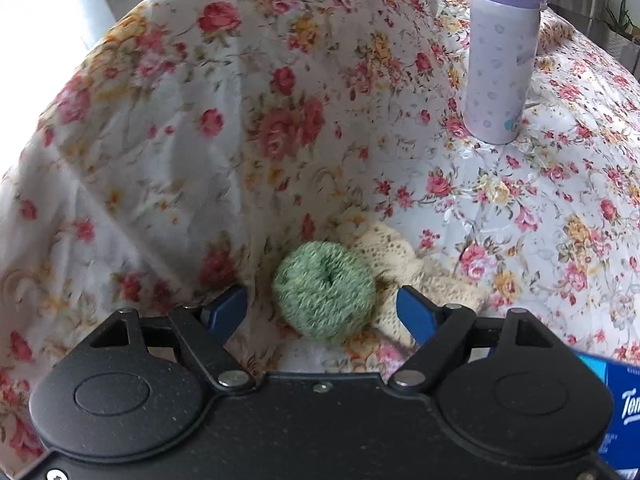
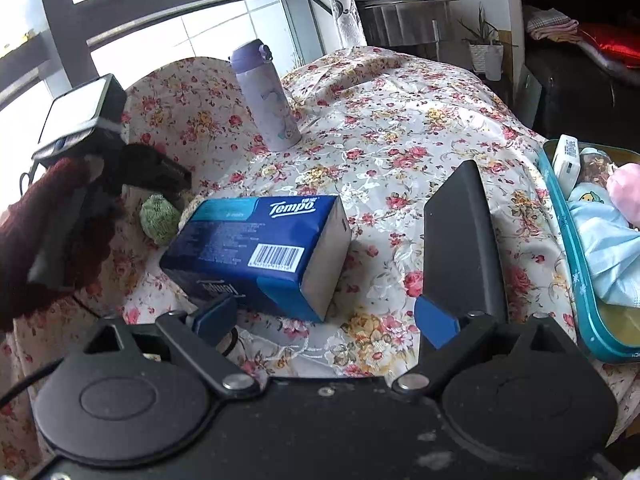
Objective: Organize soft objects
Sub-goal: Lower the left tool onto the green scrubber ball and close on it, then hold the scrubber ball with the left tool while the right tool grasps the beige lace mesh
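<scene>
Left gripper (image 1: 322, 308) jaws open, green knitted ball (image 1: 324, 296) between them untouched, cream lace cloth (image 1: 394, 258) touching it behind. Right gripper (image 2: 326, 316) jaws closing, tissue pack (image 2: 256, 248) between, long axis slanting left-right, not pressed. Floral cloth (image 2: 400, 128) covers worktop; teal tray (image 2: 576, 272) at right edge; purple bottle (image 1: 502, 52) upright behind, near window.

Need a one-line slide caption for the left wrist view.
Left gripper open around a green knitted ball beside a cream crochet piece on the floral cloth.
</scene>
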Motion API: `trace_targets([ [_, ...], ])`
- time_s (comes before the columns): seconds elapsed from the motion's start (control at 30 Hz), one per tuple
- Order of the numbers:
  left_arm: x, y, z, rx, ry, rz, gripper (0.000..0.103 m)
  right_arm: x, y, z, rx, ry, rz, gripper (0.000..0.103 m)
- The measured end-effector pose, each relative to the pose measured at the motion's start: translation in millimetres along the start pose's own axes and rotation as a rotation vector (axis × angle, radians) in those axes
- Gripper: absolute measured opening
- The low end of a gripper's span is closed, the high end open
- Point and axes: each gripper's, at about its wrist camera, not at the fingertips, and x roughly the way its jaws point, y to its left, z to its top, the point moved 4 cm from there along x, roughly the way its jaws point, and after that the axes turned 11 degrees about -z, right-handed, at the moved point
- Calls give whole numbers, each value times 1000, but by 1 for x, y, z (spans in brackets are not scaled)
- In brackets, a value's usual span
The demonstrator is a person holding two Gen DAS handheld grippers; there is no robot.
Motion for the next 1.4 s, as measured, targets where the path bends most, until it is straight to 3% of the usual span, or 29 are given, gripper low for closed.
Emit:
trace_targets([
  [0.23,22,4,6,-55,43,-20,66,-2,2,0,-10,-10,22,96],
  [0.3,25,7,5,-65,40,-27,63,-2,3,-1,-13,-13,23,96],
  [0.33,25,7,5,-66,37,-28,55,-3,3,-1,-15,-15,23,96],
  [0.43,22,8,4,-40,21,-25,52,-4,3,-2,-19,-19,32,96],
  [0.57,10,14,-3,-56,29,-70,52,-5,4,-2,-22,-23,38,96],
  [1.03,-32,29,-43,-39,87,-118,52,-10,15,-1,-61,-33,54,94],
  [1.2,-36,26,-45,-18,66,-115,52,-13,29,15,-117,-46,63,94],
  [1.4,-52,27,-36,-30,24,-163,52,3,61,54,-214,-47,71,94],
])
